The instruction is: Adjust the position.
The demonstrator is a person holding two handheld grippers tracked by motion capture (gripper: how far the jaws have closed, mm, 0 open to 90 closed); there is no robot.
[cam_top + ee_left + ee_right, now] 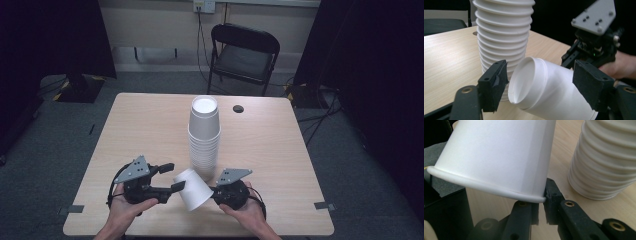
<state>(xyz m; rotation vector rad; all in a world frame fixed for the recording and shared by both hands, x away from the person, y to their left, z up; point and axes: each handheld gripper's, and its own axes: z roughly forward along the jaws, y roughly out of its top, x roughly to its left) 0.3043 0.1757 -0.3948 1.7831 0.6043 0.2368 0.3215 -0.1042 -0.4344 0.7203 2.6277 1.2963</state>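
Observation:
A tall stack of white paper cups (204, 135) (504, 32) (606, 157) stands upside down in the middle of the wooden table (140, 130). In front of it, a single white paper cup (192, 192) (549, 92) (494, 157) is held tilted above the table between both grippers. My left gripper (171, 176) (541, 82) has its pads against the two sides of the cup's base end, and the recessed bottom faces its camera. My right gripper (212, 192) (541, 202) is shut on the cup's rolled rim, pinching the wall between its pads.
A black folding chair (243, 52) stands beyond the far edge of the table. A small dark cable hole (238, 108) lies right of the stack's top. Dark curtains flank the room, and the held cup sits close beside the stack's foot.

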